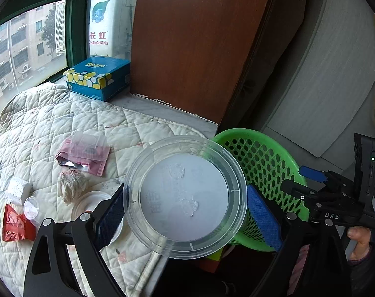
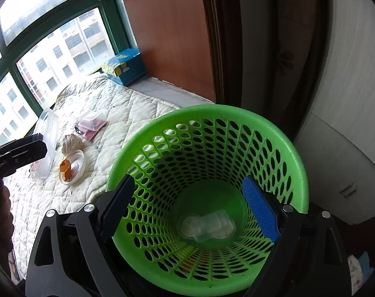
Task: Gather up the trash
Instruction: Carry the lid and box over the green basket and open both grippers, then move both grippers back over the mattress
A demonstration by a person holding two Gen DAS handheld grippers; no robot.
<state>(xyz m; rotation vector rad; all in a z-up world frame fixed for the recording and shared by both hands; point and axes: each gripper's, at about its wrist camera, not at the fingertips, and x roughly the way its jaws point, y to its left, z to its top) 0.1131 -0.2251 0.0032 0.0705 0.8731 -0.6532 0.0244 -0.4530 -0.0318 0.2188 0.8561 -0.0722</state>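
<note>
Between our left claw's [image 1: 185, 212] blue pads sits one clear round container [image 1: 185, 195], gripped at its rim beyond the quilt's [image 1: 63, 121] edge, beside the green basket [image 1: 269, 163]. Our right claw [image 2: 187, 210] hangs spread wide over that basket's mouth, one clear container [image 2: 207, 225] lying inside. Farther off we see one pink wrapper [image 1: 88, 158], then "CHANGHONG" [image 1: 98, 42] outside.

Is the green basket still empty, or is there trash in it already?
Not empty. The green perforated plastic basket holds a few clear plastic containers lying on its bottom; most of the basket above them is unfilled.
</note>
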